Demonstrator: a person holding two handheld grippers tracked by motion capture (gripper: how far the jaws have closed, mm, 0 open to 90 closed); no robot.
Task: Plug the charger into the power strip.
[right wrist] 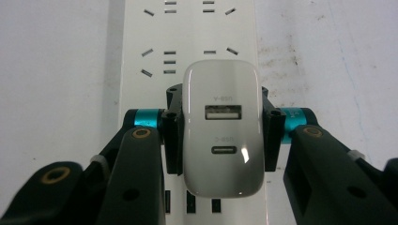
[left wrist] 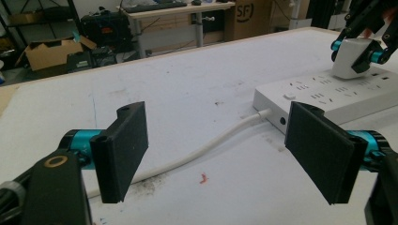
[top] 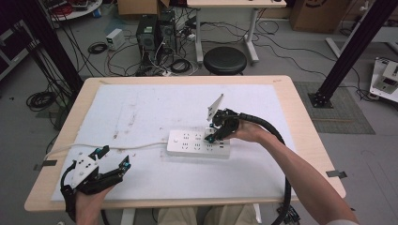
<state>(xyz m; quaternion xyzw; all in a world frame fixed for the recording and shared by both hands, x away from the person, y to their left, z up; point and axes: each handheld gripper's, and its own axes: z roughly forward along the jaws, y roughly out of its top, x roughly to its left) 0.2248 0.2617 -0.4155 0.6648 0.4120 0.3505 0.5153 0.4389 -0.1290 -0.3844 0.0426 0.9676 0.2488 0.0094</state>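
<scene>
From the high view, the right tongs reach down onto a white power strip that lies near the middle of the white mat covering the worktop. What they hold there is too small to make out from this height. The right gripper view settles it: the two black jaws are clamped on the sides of a white USB charger, whose top face carries one rectangular port above one oval port. The charger stands directly over the strip's socket face, with rows of slots visible beyond it.

The left gripper view gives the side angle the others lack: the charger sits upright on the far end of the strip, its base at the strip's top face, though whether it is fully seated cannot be told. This view also shows the strip's white cable running out of its near end across the mat.

The left tongs rest near the front left corner of the worktop, well apart from the strip, jaws spread wide with nothing between them.
</scene>
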